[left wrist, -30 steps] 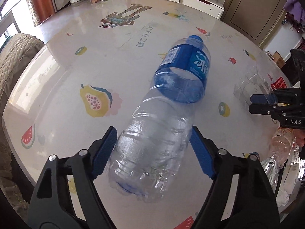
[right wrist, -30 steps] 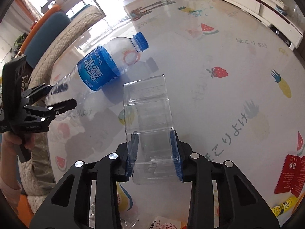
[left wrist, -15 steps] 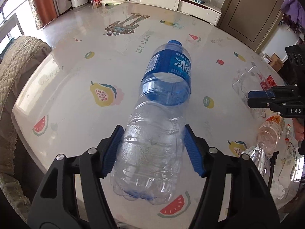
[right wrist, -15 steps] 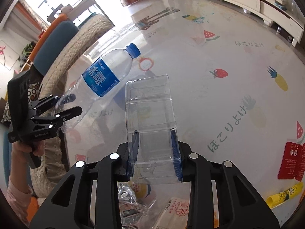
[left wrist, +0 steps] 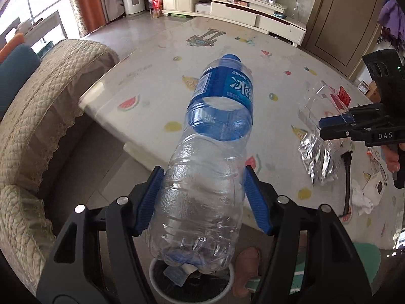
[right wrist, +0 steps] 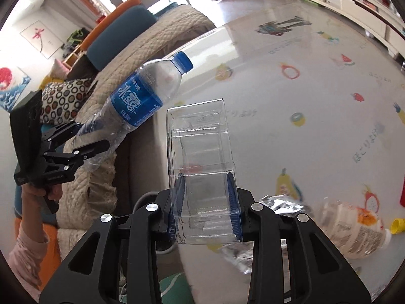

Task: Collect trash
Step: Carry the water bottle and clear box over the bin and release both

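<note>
My left gripper (left wrist: 206, 200) is shut on a clear plastic water bottle (left wrist: 212, 157) with a blue label and cap, held in the air off the table's edge, above a white trash bin (left wrist: 189, 283) on the floor. The bottle also shows in the right wrist view (right wrist: 136, 101), with the left gripper (right wrist: 83, 141) around its base. My right gripper (right wrist: 206, 207) is shut on a clear plastic box (right wrist: 202, 167), held above the table's near edge. In the left wrist view the right gripper (left wrist: 336, 124) holds the box (left wrist: 321, 103) at the right.
The table (left wrist: 227, 50) has a fruit-print cover. On it lie a crumpled foil bag (left wrist: 316, 159), a label-wrapped bottle (right wrist: 354, 230), a yellow cap (right wrist: 398, 224), white wrappers (left wrist: 364, 197) and a black cable (left wrist: 348, 177). A beige quilted sofa (left wrist: 43, 116) stands at the left.
Both grippers have lifted their items and drawn back from the table toward its near edge. The bottle now hangs over the floor bin, which has come into view.
</note>
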Available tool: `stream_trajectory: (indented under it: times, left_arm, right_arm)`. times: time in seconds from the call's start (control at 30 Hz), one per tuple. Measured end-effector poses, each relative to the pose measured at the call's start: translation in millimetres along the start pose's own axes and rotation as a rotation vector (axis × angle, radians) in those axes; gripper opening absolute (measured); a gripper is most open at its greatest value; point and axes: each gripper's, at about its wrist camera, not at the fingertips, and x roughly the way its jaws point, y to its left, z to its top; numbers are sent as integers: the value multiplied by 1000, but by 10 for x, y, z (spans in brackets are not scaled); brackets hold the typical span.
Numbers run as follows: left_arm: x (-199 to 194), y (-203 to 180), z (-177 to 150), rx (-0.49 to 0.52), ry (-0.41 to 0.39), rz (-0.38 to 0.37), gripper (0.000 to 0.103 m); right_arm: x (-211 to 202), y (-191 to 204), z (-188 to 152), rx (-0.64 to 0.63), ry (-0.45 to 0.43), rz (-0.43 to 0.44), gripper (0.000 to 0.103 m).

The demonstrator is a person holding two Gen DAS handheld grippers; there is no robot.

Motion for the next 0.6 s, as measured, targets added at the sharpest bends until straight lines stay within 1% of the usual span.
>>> stream_trajectory:
  times: [0.07,0.13,0.2,0.27,0.33,0.4,0.5,0.6]
  left_arm:
    - [-97,118,-306,-26,17,20,61]
    - [-152,241,-680,-59,49,42,61]
    - [-162,363,-1050,-90,90,54,61]
    - [-142,479,-1361,-128,125,67,61]
    - [-130,610,-1662,-170,157,62,61]
    - [-129,718,-1915,-208,176,61,61]
    - [-124,837,-2162,-248,196,68,61]
    - [-21,914,-2396,-285,233,59,61]
  right_arm:
    - [172,296,-148,-46,37,33,33]
    - [338,509,-264,-80,69,60,33]
    - [586,760,-403,-115,120,79,33]
    - [845,929,-480,-141,169,87,34]
    - [1045,1065,-545,-166,206,91,33]
    - [1285,1217,-642,-182,253,90,34]
    - [1560,1385,-728,-193,309,90,33]
    - [1828,1530,-787,-215,372,71,34]
